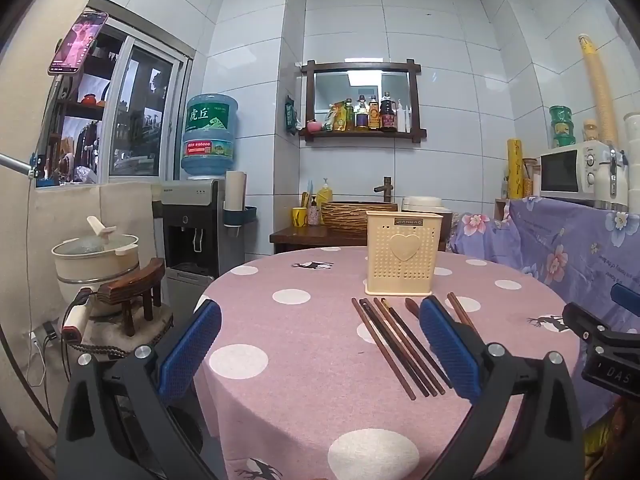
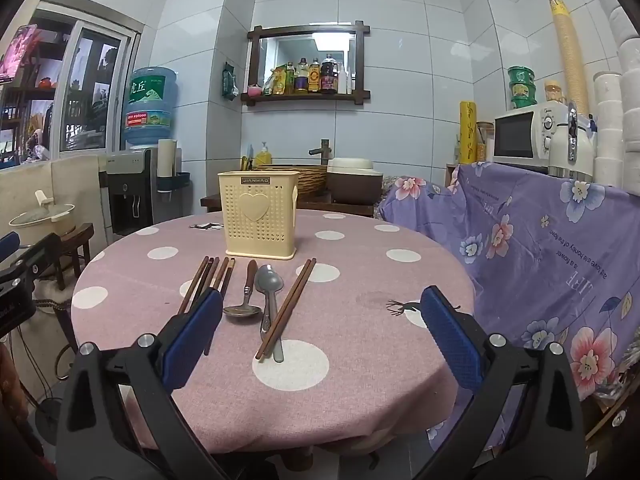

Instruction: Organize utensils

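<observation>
The cream basket (image 2: pixel 259 212) carries a dark plate reading "JIANHAO". The water bottle (image 1: pixel 210 136) shows "虎丘". The purple cloth (image 2: pixel 552 248) reads "LIFE".

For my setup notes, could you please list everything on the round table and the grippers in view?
utensil holder: one, cream, upright at the table's far side
chopsticks: six, dark brown, four left of the spoons, two crossing the grey spoon's handle
spoons: two, one wooden-handled, one grey metal, side by side
tablecloth: one, pink with white dots
left gripper: blue pads, open, empty
right gripper: blue pads, open, empty
</observation>
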{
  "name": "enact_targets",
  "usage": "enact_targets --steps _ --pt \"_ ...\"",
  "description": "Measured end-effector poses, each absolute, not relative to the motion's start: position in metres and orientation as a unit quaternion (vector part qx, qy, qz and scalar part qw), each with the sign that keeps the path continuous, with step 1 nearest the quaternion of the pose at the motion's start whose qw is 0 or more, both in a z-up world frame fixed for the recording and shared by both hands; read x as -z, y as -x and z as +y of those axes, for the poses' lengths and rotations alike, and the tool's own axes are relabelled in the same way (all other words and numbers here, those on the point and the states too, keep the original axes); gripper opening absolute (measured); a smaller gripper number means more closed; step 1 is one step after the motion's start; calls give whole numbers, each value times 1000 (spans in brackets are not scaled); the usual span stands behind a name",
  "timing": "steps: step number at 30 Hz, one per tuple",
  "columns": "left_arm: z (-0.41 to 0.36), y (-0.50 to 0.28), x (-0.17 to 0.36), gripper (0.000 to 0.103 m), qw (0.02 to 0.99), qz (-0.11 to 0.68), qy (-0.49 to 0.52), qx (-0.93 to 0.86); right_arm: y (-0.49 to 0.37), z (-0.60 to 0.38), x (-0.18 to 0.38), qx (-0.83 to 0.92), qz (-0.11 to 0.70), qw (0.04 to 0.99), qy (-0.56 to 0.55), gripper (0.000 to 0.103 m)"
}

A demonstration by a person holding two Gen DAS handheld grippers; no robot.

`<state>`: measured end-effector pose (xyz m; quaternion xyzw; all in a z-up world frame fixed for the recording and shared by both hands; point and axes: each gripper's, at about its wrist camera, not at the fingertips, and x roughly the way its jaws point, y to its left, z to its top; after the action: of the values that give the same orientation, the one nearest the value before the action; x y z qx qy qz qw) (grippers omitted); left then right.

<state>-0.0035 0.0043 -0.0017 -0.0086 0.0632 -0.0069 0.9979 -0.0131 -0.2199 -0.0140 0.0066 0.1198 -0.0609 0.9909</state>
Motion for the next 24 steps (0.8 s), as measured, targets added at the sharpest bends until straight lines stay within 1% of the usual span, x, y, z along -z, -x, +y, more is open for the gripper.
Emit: enact_targets --steps 2,24 --pt "-4 -1 -3 98 997 73 5 4 13 -220 14 60 117 991 -8 98" --pt "-2 0 -4 98 998 70 3 -2 11 -217 13 60 122 991 -5 98"
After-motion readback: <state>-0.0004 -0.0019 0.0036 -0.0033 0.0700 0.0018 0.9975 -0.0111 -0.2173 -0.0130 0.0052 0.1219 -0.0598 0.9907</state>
